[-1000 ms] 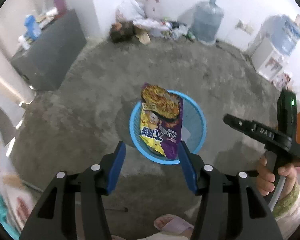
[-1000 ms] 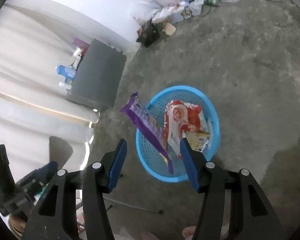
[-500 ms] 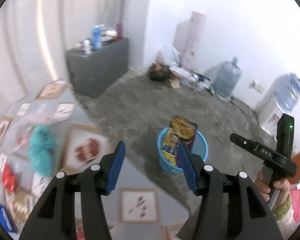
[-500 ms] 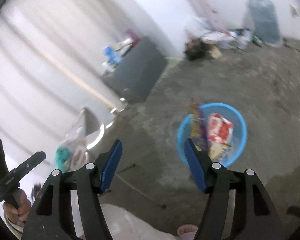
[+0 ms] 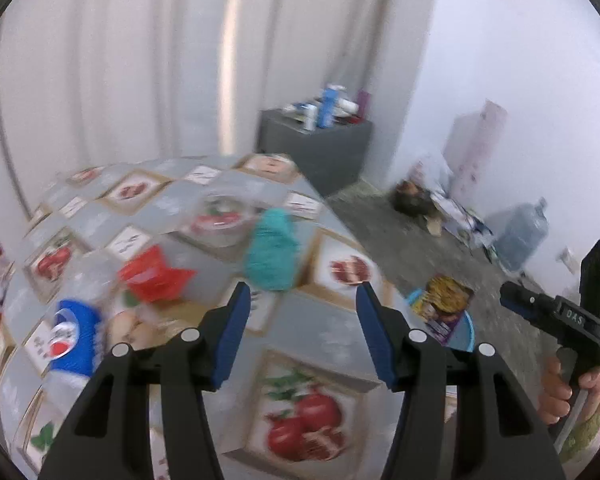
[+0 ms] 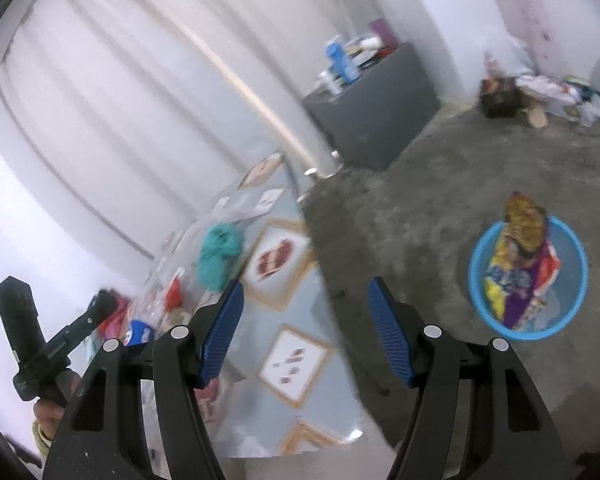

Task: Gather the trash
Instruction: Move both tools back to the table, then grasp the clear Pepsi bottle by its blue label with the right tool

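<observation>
Plainly both tools stand apart with nothing between their blue pads: the left tool (image 5: 302, 298) is moderately wide and empty, the right tool (image 6: 304, 290) a little wider and empty too.

From the left, the bench (image 5: 324, 320), covered in a grey cloth printed with pomegranates, fills the lower left of both views. On it, blurred, lie a bottle with a blue label (image 5: 74, 334), a red wrapper (image 5: 154, 276), a clear round container (image 5: 222, 222) and a teal bundle (image 5: 272, 254), the bundle nearest the bench's far corner. White curtains (image 5: 140, 60) hang close behind the bench.

The bench edge runs diagonally; past it the bare grey floor (image 6: 440, 184) opens wide. A dark cabinet (image 6: 374, 118) with bottles on top stands against the wall, and a heap of clutter (image 6: 540, 94) lies further right along it, with a water jug (image 5: 520, 238) beyond.

The blue basket (image 6: 578, 300) sits on open floor, well apart from the bench, holding snack wrappers (image 6: 518, 268) that stick up above its rim.
</observation>
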`<state>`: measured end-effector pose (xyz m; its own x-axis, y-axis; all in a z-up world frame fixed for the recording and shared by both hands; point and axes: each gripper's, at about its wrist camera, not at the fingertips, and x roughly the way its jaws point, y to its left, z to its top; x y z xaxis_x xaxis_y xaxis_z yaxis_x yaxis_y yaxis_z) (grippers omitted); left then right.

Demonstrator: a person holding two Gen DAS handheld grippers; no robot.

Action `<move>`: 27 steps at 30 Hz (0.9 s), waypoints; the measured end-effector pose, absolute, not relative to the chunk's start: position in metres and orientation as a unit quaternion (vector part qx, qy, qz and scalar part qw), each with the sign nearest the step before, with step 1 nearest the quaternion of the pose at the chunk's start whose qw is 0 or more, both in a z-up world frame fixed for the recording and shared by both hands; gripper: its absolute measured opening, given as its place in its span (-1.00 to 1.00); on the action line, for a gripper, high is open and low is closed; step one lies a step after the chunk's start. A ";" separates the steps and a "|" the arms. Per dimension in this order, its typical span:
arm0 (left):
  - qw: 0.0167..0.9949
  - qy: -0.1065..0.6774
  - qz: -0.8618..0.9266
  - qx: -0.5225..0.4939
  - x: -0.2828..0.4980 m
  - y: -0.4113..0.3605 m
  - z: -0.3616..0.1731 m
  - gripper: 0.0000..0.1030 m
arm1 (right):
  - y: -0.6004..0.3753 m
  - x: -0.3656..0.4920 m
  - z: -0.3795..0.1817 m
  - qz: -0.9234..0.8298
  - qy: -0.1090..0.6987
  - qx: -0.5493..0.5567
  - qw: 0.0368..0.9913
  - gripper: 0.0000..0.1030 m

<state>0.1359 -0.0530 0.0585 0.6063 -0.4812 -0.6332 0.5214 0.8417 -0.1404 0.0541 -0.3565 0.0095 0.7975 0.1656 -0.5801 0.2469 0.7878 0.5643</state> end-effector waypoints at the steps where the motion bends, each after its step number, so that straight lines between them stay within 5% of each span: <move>1: 0.901 0.342 -0.267 0.022 0.136 -0.040 0.059 0.04 | -0.347 0.062 0.009 -0.010 0.324 0.323 0.889 0.20; 27: 0.928 0.358 -0.084 -0.060 0.145 0.163 0.022 0.04 | -0.082 0.203 0.004 0.223 0.456 0.263 0.821 0.20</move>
